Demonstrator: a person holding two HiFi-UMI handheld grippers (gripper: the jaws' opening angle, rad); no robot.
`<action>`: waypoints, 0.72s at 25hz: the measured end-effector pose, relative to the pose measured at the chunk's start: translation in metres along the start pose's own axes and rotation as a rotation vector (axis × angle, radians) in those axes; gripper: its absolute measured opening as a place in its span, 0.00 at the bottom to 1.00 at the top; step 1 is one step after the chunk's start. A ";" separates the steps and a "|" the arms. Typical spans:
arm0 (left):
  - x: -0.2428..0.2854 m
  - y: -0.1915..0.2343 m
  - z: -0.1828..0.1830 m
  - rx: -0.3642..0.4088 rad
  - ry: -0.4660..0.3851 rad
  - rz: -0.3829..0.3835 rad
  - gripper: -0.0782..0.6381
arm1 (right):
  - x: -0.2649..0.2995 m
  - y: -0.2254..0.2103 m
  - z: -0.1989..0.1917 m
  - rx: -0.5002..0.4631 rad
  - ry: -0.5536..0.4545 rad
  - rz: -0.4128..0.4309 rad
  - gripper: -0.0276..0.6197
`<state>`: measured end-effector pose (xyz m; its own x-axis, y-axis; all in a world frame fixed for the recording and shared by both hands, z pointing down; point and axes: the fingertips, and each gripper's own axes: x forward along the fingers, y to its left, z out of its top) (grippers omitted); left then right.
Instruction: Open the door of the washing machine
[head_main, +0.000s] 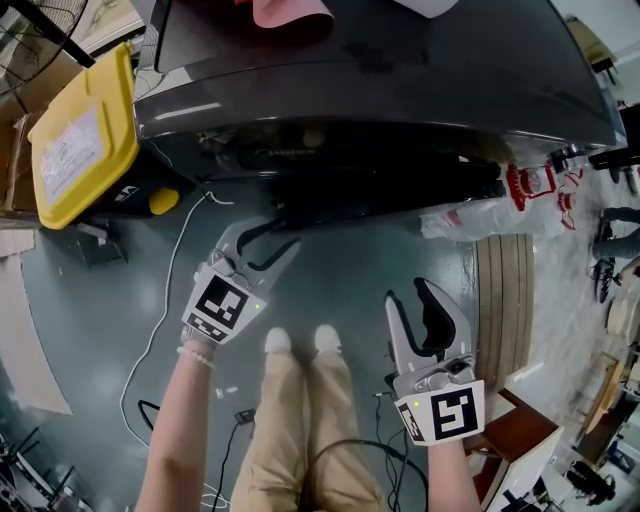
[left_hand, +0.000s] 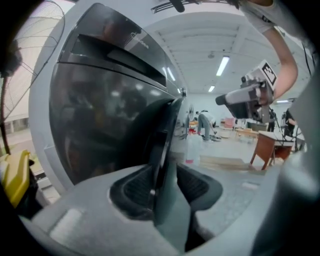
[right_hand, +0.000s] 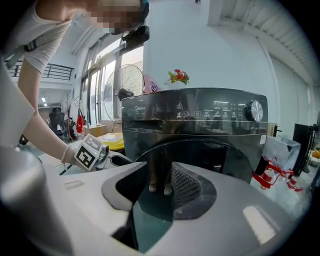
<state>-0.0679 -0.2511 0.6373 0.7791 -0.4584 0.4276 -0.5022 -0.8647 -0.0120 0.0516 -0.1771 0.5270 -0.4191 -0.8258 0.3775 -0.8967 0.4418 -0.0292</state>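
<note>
A dark grey front-loading washing machine (head_main: 380, 90) stands ahead, its round door (head_main: 370, 190) facing me. My left gripper (head_main: 265, 245) is open at the door's left edge, low on the front. In the left gripper view the door's dark rim (left_hand: 162, 135) runs in line with the gap between the pads; whether they touch it I cannot tell. My right gripper (head_main: 410, 295) hangs open above the floor, further back and to the right, with nothing between its jaws. The right gripper view looks straight at the door (right_hand: 200, 155) and control panel (right_hand: 220, 112).
A yellow bin (head_main: 85, 135) stands left of the machine. A white cable (head_main: 165, 300) trails over the grey-green floor. Wooden boards (head_main: 503, 300) lie to the right, near a red-and-white bag (head_main: 530, 185) and a wooden desk (head_main: 510, 430). My feet (head_main: 300, 340) are between the grippers.
</note>
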 end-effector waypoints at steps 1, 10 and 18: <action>0.001 0.000 0.000 0.003 0.002 -0.005 0.29 | 0.001 0.001 0.000 0.001 0.001 0.001 0.25; 0.000 -0.001 -0.001 0.004 0.017 0.020 0.21 | 0.004 0.007 -0.001 0.004 0.003 0.019 0.25; -0.001 -0.005 -0.001 0.002 0.033 0.043 0.21 | 0.000 0.011 -0.005 0.012 0.008 0.028 0.26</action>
<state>-0.0669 -0.2460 0.6381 0.7437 -0.4884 0.4565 -0.5345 -0.8446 -0.0329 0.0425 -0.1699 0.5312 -0.4432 -0.8101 0.3839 -0.8862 0.4605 -0.0512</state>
